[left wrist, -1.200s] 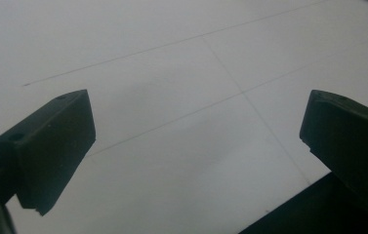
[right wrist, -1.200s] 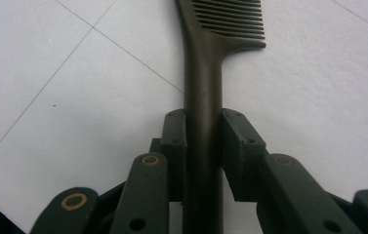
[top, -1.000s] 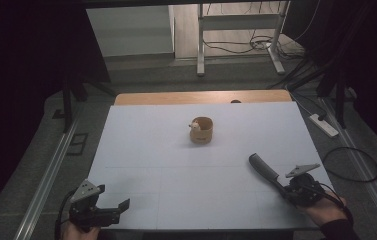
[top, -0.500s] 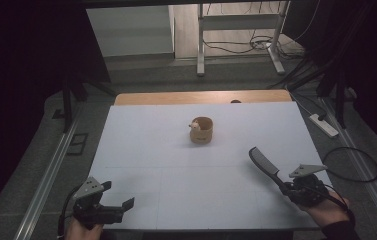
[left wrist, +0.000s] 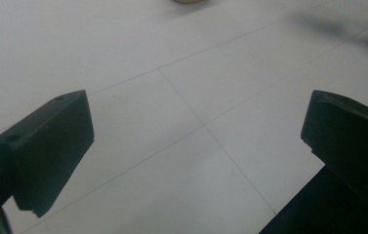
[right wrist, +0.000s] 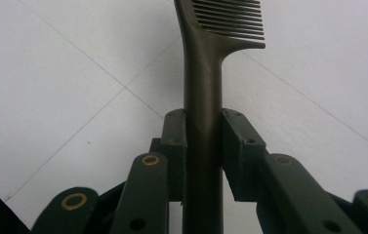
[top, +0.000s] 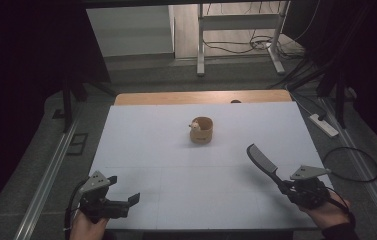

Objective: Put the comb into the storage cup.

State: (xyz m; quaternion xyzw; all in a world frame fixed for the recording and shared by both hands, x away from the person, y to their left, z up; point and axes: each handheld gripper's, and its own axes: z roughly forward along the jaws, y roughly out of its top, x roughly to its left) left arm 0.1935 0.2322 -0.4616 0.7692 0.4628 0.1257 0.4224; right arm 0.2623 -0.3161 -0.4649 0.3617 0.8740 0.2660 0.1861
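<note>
High view: comb (top: 262, 161) in right gripper (top: 287, 188), near table (top: 141, 125) corner.

surface: white table (top: 146, 150) | on it: small wooden cup (top: 202, 131), mid-far

Right claw (top: 287, 186) grips dark comb (top: 262, 161); left claw (top: 128, 204) empty, near table (top: 146, 145) edge.

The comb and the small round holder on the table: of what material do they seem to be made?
Comb: probably plastic, dark, smooth, slightly glossy, with fine moulded teeth. Round holder: likely wood or bamboo, judging by its tan, matte wall; too small to be sure.
</note>
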